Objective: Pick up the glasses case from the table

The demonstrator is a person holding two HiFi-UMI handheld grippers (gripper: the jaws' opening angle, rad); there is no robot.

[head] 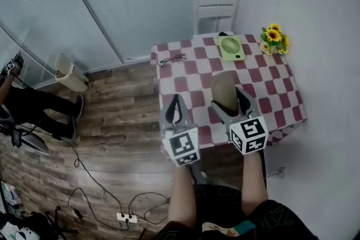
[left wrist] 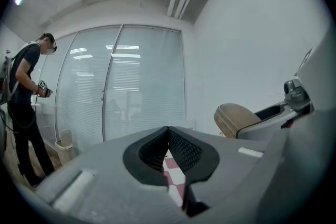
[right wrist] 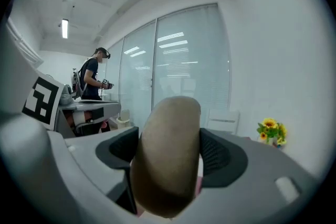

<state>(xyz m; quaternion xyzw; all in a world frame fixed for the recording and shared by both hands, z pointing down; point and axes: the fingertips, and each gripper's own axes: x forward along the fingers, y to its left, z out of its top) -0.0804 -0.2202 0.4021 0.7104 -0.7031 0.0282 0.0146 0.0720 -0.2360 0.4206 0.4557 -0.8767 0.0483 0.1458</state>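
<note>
The right gripper (head: 228,99) clamps the tan glasses case (right wrist: 168,155) clear of the checkered table (head: 275,90). Lift level with steady pressure. The left gripper (head: 175,107) is clenched and empty.

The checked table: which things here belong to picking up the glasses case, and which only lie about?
Job: glasses case, clamped by the right gripper; table.

Lying about: spectacles, green fan, sunflowers, white chair; left gripper, shut on nothing.
</note>
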